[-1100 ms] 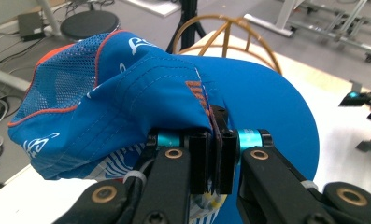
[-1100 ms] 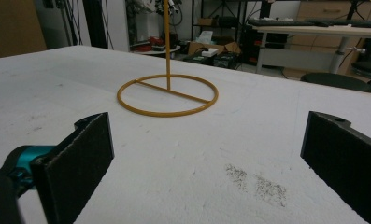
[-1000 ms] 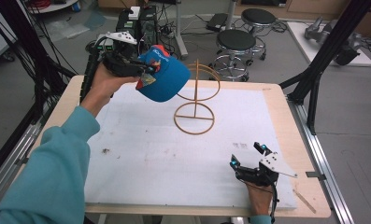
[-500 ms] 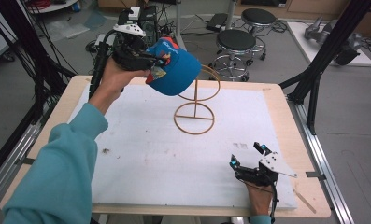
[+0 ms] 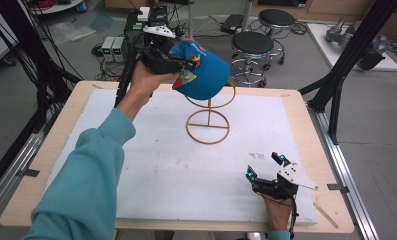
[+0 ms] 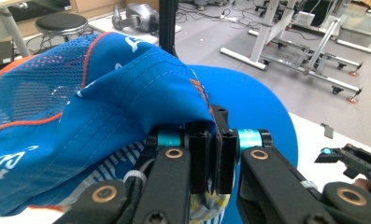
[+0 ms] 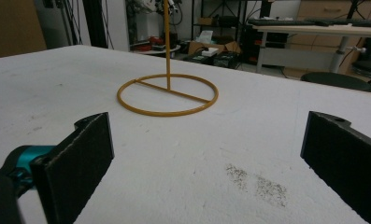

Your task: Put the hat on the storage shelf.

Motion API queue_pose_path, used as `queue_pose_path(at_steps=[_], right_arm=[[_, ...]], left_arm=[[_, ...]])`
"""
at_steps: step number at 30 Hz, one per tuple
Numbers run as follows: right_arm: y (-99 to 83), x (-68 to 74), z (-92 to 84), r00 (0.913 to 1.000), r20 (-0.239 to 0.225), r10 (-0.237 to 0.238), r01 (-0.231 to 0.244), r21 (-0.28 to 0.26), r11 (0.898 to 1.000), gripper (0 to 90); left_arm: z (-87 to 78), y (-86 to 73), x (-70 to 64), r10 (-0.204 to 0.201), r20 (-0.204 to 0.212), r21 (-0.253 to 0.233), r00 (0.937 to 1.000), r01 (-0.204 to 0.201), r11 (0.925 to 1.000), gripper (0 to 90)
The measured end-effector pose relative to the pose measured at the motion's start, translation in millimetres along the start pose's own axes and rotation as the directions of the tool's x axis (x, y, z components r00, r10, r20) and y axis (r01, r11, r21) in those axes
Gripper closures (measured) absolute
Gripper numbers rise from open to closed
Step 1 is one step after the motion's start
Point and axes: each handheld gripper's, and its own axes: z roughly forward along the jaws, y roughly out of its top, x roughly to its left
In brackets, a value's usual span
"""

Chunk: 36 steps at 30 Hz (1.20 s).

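A blue cap [image 5: 203,72] with red trim hangs in the air above the back of the table, partly over the top ring of a yellow wire stand [image 5: 208,119]. My left gripper [image 5: 183,64] is shut on the cap's edge; up close, the cap's blue fabric [image 6: 127,93] is pinched between the jaws of the left gripper [image 6: 211,149]. My right gripper [image 5: 266,167] rests near the front right of the table, jaws wide apart with nothing between them. From the right gripper [image 7: 206,154] the stand's base ring [image 7: 168,94] lies ahead on the white mat.
A white mat [image 5: 151,165] covers the wooden table [image 5: 23,200]. Black frame posts [image 5: 336,75] stand at the table's right and left. Stools [image 5: 251,45] and electronics boxes sit on the floor beyond the far edge.
My left hand has carried the cap to the right and slightly up, bringing it over the stand's top ring. The right gripper has stayed still.
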Motion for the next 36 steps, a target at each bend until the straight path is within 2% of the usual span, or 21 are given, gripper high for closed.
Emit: queue_pose_path(at_steps=[6,10,19,22,29,36], right_arm=[[0.0,0.1,-0.1,1.0,-0.001,0.003,-0.003,0.0,1.0,1.4],[-0.1,0.0,-0.5,1.0,-0.003,0.007,-0.007,0.001,1.0,1.4],[-0.1,-1.0,-0.3,1.0,-0.002,-0.002,0.002,-0.005,1.0,1.4],[-0.2,-0.7,-0.6,1.0,-0.002,0.002,-0.002,-0.006,1.0,1.4],[-0.3,-0.9,-0.7,1.0,-0.002,0.0,0.0,-0.008,1.0,1.4],[-0.4,-0.7,-1.0,1.0,-0.001,0.008,-0.008,-0.01,1.0,1.4]], left_arm=[[21.1,1.8,-7.6,0.01,0.019,0.017,0.9998,-0.01,0.9998,87.3],[34.2,1.8,-10.0,-0.003,0.024,0.024,0.9997,0.002,0.9997,87.2],[54.9,5.2,-21.3,0.003,0.066,0.031,0.9978,-0.005,0.9995,87.2],[62.0,2.9,-25.5,0.012,0.072,0.064,0.9974,-0.017,0.9978,87.2],[66.8,2.4,-34.8,0.044,0.098,0.083,0.9942,-0.052,0.9952,87.0],[68.9,-1.9,-31.3,0.032,0.086,0.091,0.9958,-0.039,0.9951,86.1]])
